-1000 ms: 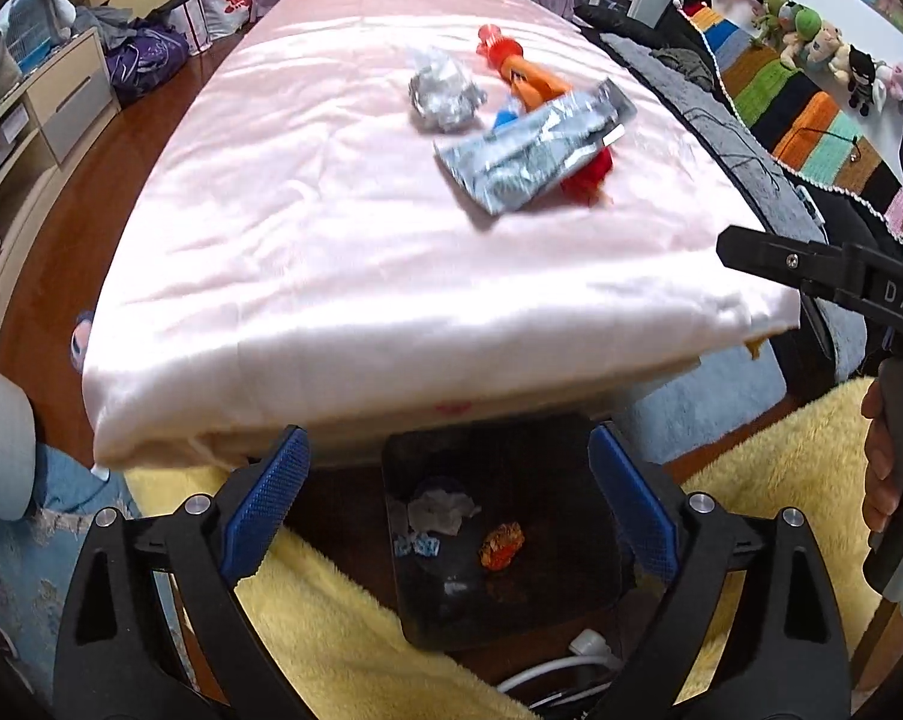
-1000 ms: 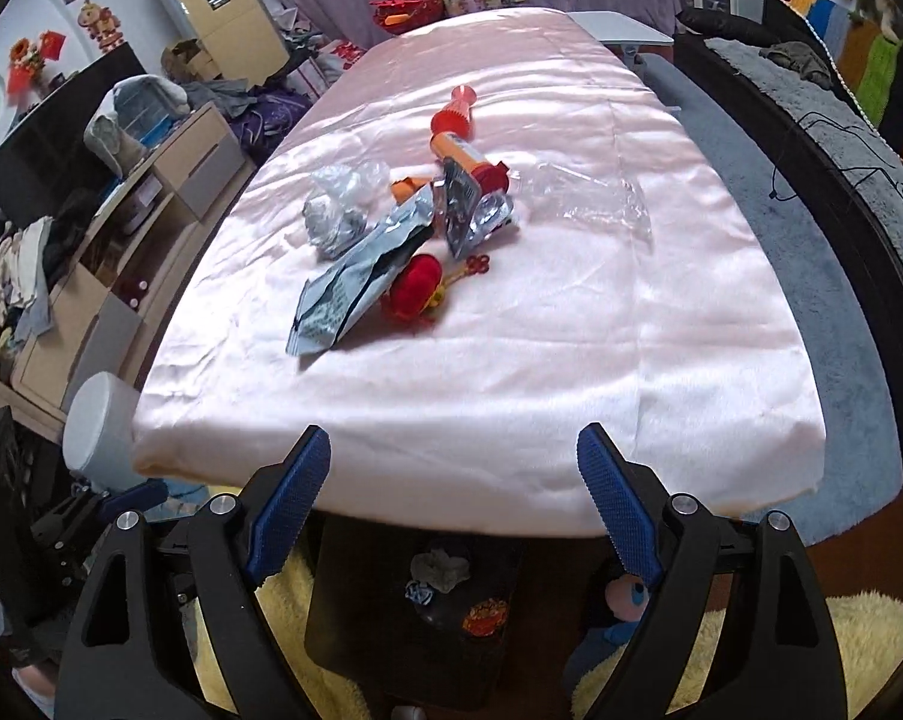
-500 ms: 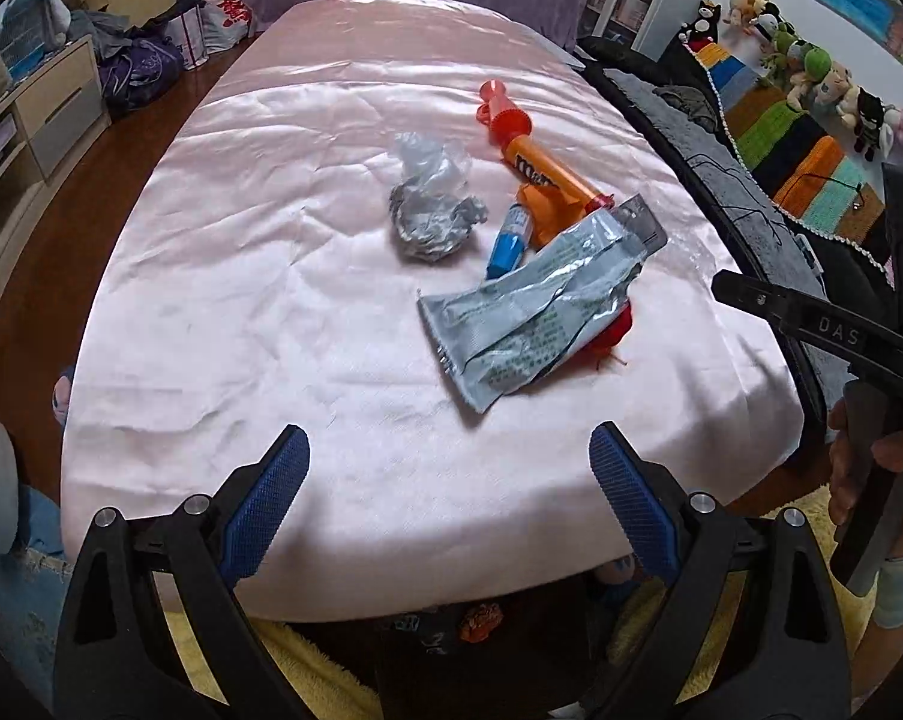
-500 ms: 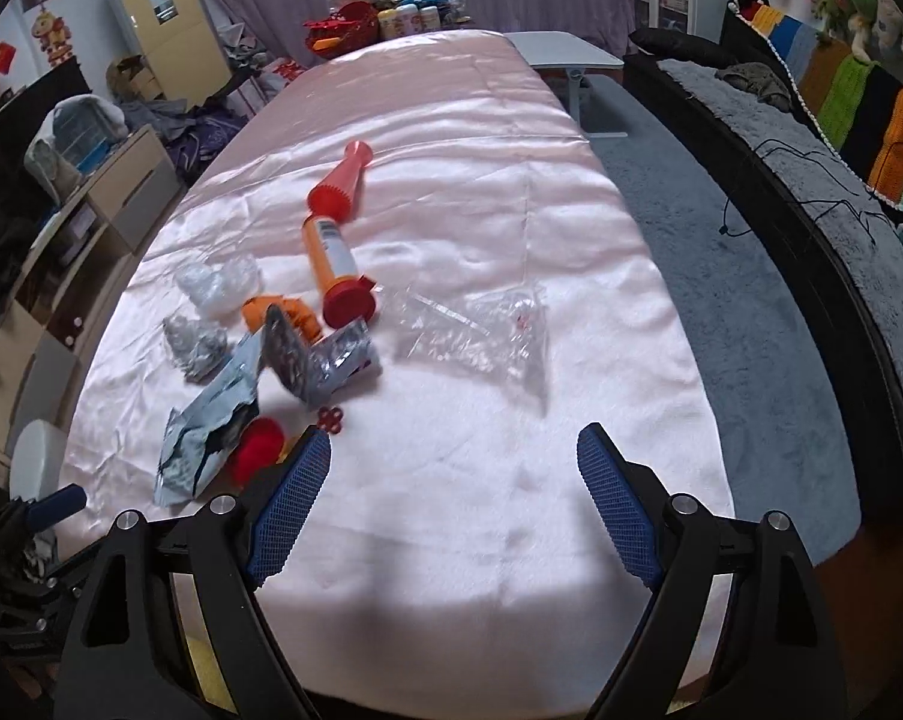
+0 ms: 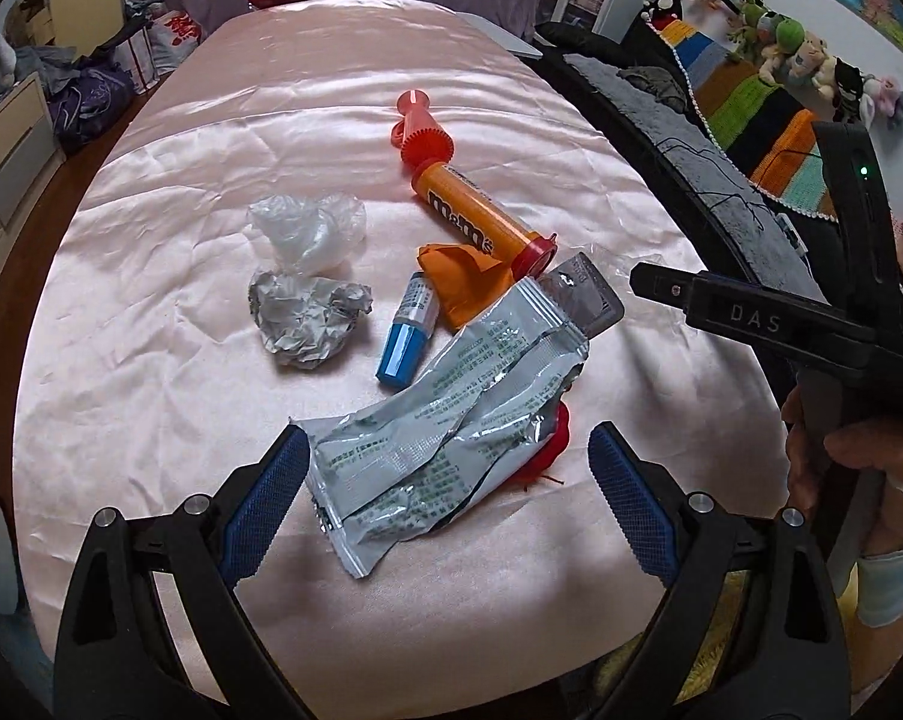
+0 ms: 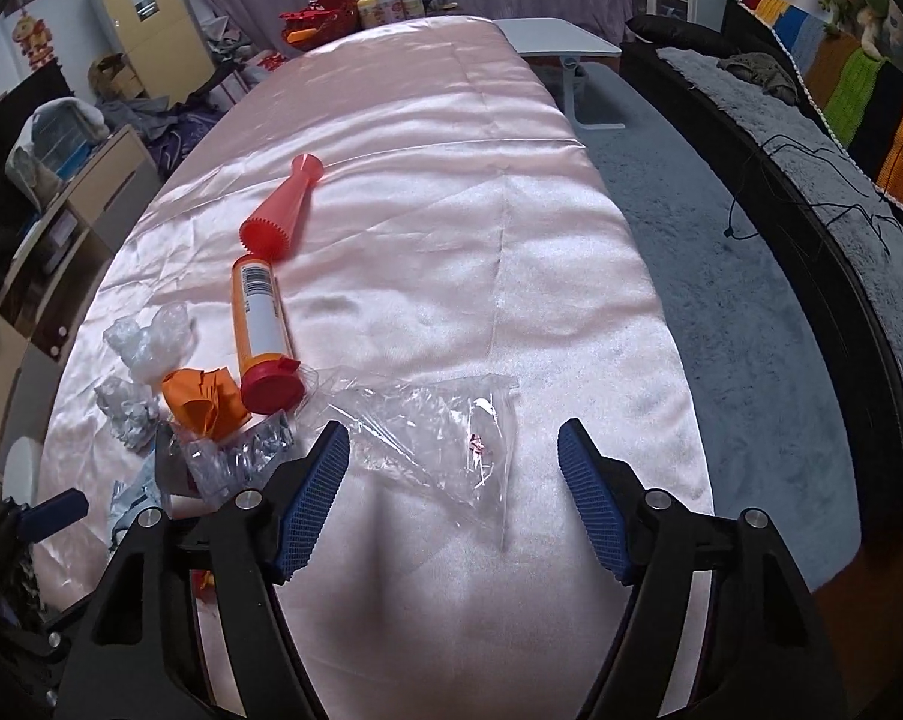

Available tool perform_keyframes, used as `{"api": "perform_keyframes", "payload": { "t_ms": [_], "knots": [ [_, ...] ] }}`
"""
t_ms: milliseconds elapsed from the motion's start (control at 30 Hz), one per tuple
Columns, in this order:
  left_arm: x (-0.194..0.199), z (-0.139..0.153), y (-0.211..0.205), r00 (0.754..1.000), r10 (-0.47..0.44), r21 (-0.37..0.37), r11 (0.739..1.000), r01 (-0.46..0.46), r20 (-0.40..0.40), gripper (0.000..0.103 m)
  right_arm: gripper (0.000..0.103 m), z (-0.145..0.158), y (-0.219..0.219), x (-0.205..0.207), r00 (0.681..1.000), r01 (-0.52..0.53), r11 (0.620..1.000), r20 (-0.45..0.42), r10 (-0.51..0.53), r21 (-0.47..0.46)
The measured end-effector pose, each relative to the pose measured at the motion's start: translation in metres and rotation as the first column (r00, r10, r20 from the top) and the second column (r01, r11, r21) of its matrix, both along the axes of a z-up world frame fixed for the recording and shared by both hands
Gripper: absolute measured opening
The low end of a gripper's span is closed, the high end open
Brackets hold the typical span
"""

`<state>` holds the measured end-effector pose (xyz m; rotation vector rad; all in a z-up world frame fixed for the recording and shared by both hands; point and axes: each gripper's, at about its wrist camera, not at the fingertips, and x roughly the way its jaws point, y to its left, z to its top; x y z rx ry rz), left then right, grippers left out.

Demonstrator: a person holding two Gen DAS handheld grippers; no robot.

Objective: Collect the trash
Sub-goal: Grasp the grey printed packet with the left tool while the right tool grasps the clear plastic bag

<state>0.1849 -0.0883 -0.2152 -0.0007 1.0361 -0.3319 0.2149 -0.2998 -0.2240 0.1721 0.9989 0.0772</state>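
Observation:
Trash lies on the pink cloth-covered table [image 5: 151,396]. My left gripper [image 5: 445,501] is open and empty, its jaws on either side of the near end of a silver foil pouch [image 5: 451,432]. Beyond it lie a blue tube [image 5: 408,333], crumpled foil [image 5: 304,318], a clear plastic wad [image 5: 307,228], an orange wrapper [image 5: 460,282] and an orange candy tube [image 5: 475,225]. My right gripper [image 6: 454,501] is open and empty, just above a clear plastic bag [image 6: 445,438]; the candy tube [image 6: 262,324] lies to its left.
A red cone-shaped toy [image 5: 421,129] lies past the candy tube. A dark sofa with a striped blanket and plush toys [image 5: 769,138] runs along the right. A white side table [image 6: 556,48] stands at the table's far right. Drawers and bags crowd the left side.
Both grippers have risen from below the table edge and moved forward over the tabletop. The bin under the table has dropped out of view. Both stay open.

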Motion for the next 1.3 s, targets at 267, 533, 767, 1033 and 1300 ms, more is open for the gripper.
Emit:
{"api": "perform_keyframes", "payload": {
  "t_ms": [267,533,767,1033,1300],
  "knots": [
    [0.02,-0.013,-0.008,0.999,-0.008,0.012,1.0,0.008,-0.032,0.081,0.073,-0.012,0.007,0.011,0.999,-0.035,0.999,-0.015,0.035,0.0],
    [0.025,-0.009,0.003,0.999,-0.006,-0.05,0.999,0.004,-0.041,0.068,0.057,-0.011,0.013,0.015,0.998,-0.064,0.997,0.0,0.064,-0.035],
    [0.019,-0.007,0.01,0.999,-0.004,-0.054,0.999,0.002,-0.034,0.062,0.032,-0.011,0.027,0.004,0.993,-0.116,0.991,0.006,0.117,-0.064],
    [0.011,-0.003,0.025,0.999,0.026,-0.063,0.998,-0.028,-0.025,0.056,0.028,-0.01,0.03,-0.018,0.993,-0.118,0.992,0.004,0.118,-0.044],
    [-0.002,0.008,0.038,0.999,0.048,-0.059,0.997,-0.048,-0.002,0.054,0.027,0.009,0.02,-0.042,0.997,-0.062,0.997,0.044,0.064,-0.052]
  ]
}}
